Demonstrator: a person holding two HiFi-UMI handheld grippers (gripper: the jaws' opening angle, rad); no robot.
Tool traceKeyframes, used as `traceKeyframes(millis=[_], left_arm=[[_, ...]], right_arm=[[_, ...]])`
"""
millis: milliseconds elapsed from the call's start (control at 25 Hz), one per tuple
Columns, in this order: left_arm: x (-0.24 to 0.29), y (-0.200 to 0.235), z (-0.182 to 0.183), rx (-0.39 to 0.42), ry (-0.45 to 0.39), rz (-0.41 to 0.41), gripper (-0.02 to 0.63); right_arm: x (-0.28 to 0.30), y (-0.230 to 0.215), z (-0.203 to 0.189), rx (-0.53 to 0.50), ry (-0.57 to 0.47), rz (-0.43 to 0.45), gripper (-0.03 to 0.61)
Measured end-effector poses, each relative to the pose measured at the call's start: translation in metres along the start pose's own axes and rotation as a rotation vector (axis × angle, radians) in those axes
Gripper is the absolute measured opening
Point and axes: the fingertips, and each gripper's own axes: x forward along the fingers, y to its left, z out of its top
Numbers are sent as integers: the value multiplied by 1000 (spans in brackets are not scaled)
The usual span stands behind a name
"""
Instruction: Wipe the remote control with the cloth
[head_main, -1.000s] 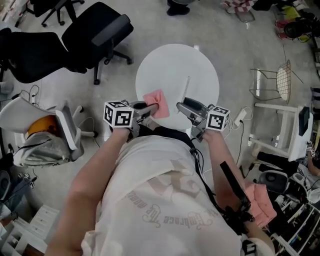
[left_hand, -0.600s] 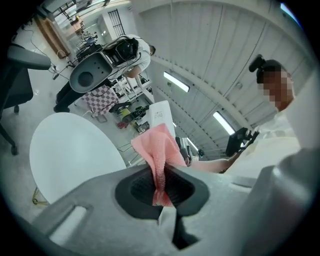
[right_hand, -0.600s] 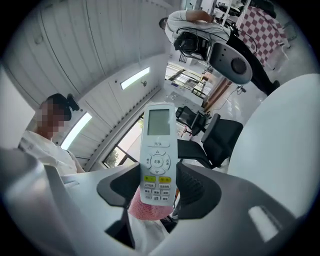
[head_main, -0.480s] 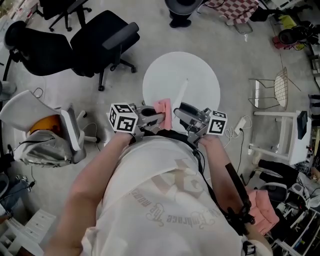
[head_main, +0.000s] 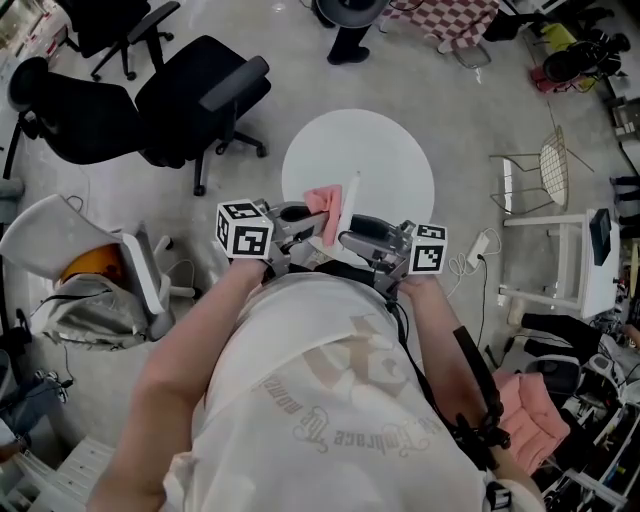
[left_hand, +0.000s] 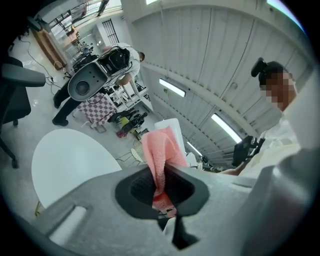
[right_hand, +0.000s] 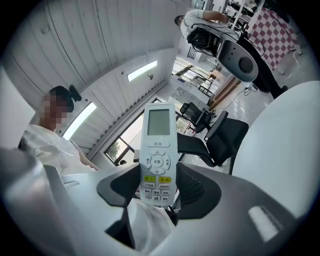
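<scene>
In the head view my left gripper (head_main: 314, 214) is shut on a pink cloth (head_main: 323, 202), held above the near edge of the round white table (head_main: 375, 150). My right gripper (head_main: 348, 238) is shut on a white remote control (head_main: 351, 197), which points away from me right beside the cloth. The left gripper view has the cloth (left_hand: 159, 155) pinched between the jaws of the left gripper (left_hand: 161, 189), with the remote's white body (left_hand: 173, 131) just behind it. In the right gripper view the remote (right_hand: 157, 147) faces the camera, buttons and screen showing, its lower end clamped by the right gripper (right_hand: 157, 194).
Two black office chairs (head_main: 195, 85) stand left of the table. A white chair with a grey backpack (head_main: 110, 295) is at my left. A wire chair (head_main: 555, 160) and a white shelf unit (head_main: 585, 265) stand to the right, with cables on the floor. More pink cloths (head_main: 525, 400) lie at lower right.
Both grippers have risen and drawn together over the table's near edge. The cloth and the remote, apart a second ago, are now side by side.
</scene>
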Motion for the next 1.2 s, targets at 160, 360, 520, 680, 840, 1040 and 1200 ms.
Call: traceKeyframes(millis=[160, 360, 520, 680, 840, 1040, 1200], left_arm=[[4, -1, 20, 33, -8, -7, 18], [8, 0, 45, 71, -10, -3, 18], [6, 6, 68, 84, -38, 25, 18], [7, 15, 69, 64, -39, 48, 18], [13, 22, 40, 19, 18, 53, 18], [25, 32, 5, -52, 73, 85, 18], [37, 45, -13, -123, 100, 130, 18]], right_arm=[[3, 0, -8, -28, 53, -6, 233], [4, -3, -10, -42, 63, -9, 233], [7, -3, -17, -56, 98, -10, 233], [7, -7, -23, -52, 114, -25, 233], [5, -14, -18, -35, 68, -37, 233], [-9, -29, -4, 0, 11, -57, 233], [-26, -48, 11, 40, -12, -61, 233]])
